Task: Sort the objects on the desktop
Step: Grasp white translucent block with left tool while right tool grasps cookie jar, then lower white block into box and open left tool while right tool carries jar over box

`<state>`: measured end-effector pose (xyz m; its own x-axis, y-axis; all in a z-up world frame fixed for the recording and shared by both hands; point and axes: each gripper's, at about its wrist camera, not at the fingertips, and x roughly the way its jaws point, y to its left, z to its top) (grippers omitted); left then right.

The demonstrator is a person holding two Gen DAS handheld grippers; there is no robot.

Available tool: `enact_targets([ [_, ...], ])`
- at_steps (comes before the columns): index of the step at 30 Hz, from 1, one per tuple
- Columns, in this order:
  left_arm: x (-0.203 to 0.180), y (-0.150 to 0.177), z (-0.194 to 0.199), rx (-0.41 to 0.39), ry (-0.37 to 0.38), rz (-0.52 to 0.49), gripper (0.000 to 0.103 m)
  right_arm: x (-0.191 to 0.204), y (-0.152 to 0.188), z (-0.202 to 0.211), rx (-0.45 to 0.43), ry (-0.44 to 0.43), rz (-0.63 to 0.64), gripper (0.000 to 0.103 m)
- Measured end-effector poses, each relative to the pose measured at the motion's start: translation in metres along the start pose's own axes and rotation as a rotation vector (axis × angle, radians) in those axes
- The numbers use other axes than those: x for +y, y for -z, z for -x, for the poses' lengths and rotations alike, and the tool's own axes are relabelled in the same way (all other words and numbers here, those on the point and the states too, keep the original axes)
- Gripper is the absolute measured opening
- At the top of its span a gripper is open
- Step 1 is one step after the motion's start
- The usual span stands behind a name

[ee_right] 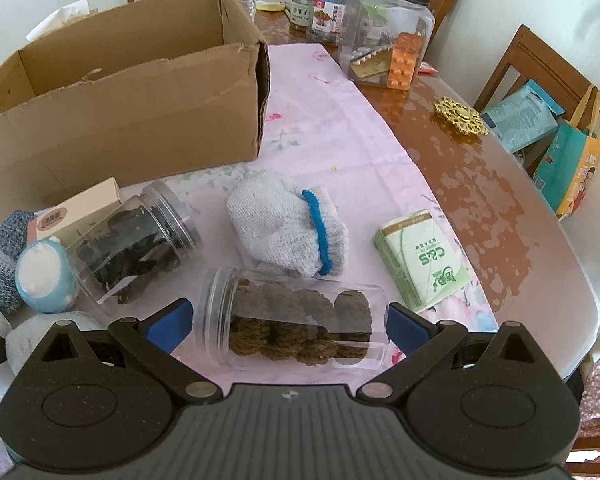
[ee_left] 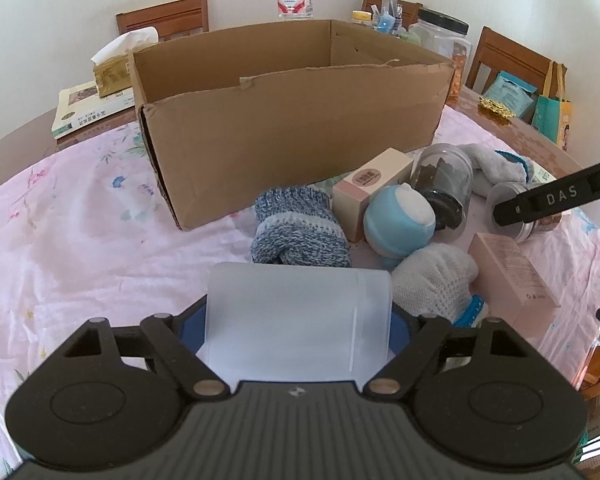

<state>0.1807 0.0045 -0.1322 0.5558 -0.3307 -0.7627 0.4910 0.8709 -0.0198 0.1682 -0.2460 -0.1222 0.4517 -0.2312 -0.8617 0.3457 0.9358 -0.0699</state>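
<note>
Between my left gripper's (ee_left: pixel 298 322) blue pads sits a frosted white container (ee_left: pixel 298 320), clamped on both sides and held above the pink floral cloth (ee_left: pixel 80 232). Ahead stands the open cardboard box (ee_left: pixel 292 120), with a blue knitted sock (ee_left: pixel 298 226), a pink carton (ee_left: pixel 370 190) and a dark-filled jar (ee_left: pixel 444 178) close to its near wall. My right gripper (ee_right: pixel 290 322) is spread wide around a clear jar of brown biscuits (ee_right: pixel 296 320) lying on its side; the pads stand just off either end, not touching. Beyond it lie a white glove with a blue cuff (ee_right: pixel 288 226) and a green tissue pack (ee_right: pixel 422 260) printed "C&S". On the right gripper's arm, seen from the left camera, I read "DAS".
</note>
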Motion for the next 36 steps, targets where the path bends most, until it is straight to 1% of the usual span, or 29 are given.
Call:
enact_targets([
  [7,0.003,-0.001,0.001,0.009,0.023,0.005,0.083,-0.001,-0.001,-0.001,0.012,-0.020,0.005,0.102],
  [10,0.006,-0.002,0.001,0.016,0.034,0.018,0.083,-0.002,-0.004,-0.004,0.021,-0.015,0.005,0.100],
  [12,0.007,-0.003,0.001,0.024,0.048,0.024,0.083,-0.002,-0.006,-0.005,0.027,-0.012,0.008,0.096],
  [18,0.010,-0.007,0.008,0.025,0.058,0.025,0.083,-0.006,-0.007,-0.003,0.044,-0.032,0.022,0.096],
  [25,0.005,-0.020,0.021,0.019,0.061,-0.022,0.083,-0.012,-0.014,0.011,0.046,-0.049,0.070,0.096],
  [28,0.002,-0.027,0.026,0.010,0.063,-0.042,0.083,-0.015,-0.019,0.020,0.040,-0.070,0.087,0.096],
  [36,-0.002,-0.047,0.039,-0.019,0.086,-0.052,0.083,-0.012,-0.033,0.044,-0.015,-0.123,0.143,0.096],
])
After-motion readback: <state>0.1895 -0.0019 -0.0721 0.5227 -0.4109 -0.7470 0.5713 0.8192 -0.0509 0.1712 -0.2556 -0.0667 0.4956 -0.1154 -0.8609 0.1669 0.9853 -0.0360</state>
